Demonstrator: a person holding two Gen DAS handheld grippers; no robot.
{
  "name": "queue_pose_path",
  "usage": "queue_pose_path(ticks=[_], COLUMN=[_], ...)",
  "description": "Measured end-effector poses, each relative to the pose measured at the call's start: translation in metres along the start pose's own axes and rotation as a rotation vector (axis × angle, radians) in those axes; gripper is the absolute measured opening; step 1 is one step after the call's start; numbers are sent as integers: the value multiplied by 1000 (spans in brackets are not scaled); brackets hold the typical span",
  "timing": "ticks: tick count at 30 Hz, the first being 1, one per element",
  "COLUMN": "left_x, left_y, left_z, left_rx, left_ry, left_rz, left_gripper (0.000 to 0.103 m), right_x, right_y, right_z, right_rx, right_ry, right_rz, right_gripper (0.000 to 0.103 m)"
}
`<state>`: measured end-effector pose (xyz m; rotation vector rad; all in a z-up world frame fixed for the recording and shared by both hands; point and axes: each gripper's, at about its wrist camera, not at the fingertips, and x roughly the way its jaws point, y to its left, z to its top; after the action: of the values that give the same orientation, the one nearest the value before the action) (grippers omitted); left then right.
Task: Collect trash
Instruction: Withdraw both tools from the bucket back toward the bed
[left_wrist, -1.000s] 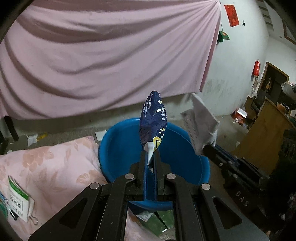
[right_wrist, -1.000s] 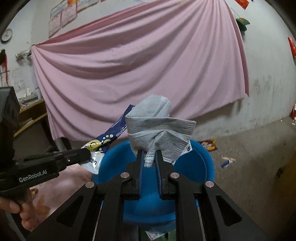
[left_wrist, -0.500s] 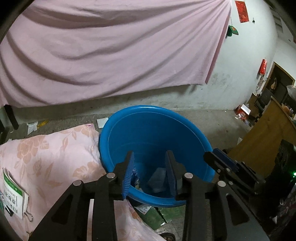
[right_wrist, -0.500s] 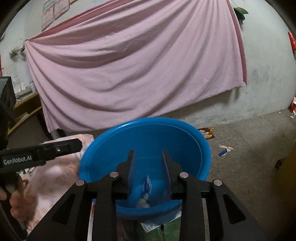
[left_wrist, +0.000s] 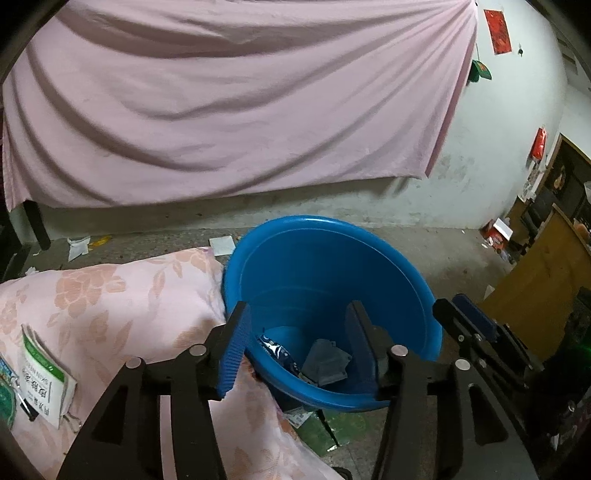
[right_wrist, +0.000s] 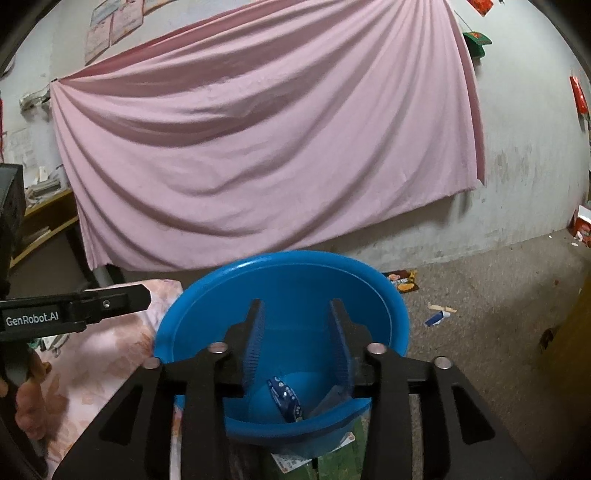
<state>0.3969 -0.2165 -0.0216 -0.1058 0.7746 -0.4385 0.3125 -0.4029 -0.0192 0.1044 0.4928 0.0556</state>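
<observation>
A blue plastic basin (left_wrist: 317, 254) stands beside the flowered table edge; it also shows in the right wrist view (right_wrist: 207, 295). Inside lie a dark blue snack wrapper (left_wrist: 275, 350) and a grey face mask (left_wrist: 327, 363); the wrapper (right_wrist: 286, 400) and part of the mask (right_wrist: 330, 398) show in the right wrist view too. My left gripper (left_wrist: 297, 332) is open and empty above the basin. My right gripper (right_wrist: 297, 332) is open and empty above it as well, and its fingers (left_wrist: 469, 321) show at the right of the left wrist view.
A pink flowered cloth (left_wrist: 110, 302) covers the table on the left, with a green-and-white packet (left_wrist: 42, 384) on it. Green packaging (left_wrist: 325, 428) lies under the basin. Litter (right_wrist: 402, 282) is scattered on the concrete floor. A pink sheet (left_wrist: 221, 110) hangs behind.
Both grippers opened and dropped their loads: the blue wrapper left my left gripper and the grey mask left my right gripper. Both now lie in the basin.
</observation>
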Motion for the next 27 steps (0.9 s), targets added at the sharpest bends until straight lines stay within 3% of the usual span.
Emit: queue_pose_path(ticks=[6,8,10,15,18,21,27], left_x=[-16,-23,-30,-57,-76,-102,-150], left_y=[10,14,18,29,31,36,47], left_z=[1,2,2,2,0,-7,-19], left_rx=[-17,-21,-31,-52,-48,-40,-41], left_ry=[-41,-57,-80,-146,-193,-269,-360], left_rz=[35,54,69,121,149,160,193], left_gripper=[58,65,81,84,102,102,102], right_x=[-7,-11,-15,-26,-38,-52,-83], right_y=[4,7,9,20,28,38,60], right_z=[8,11,14,24,32,38,57], right_rx=[6,6,12,12,-8,-17,-34], right_ry=[-43,-63,-84,-125,-162,-203,-297], right_rz=[-4,-4,-1,6,16,29,60], right_gripper=[55,65,72,80,89,102,103])
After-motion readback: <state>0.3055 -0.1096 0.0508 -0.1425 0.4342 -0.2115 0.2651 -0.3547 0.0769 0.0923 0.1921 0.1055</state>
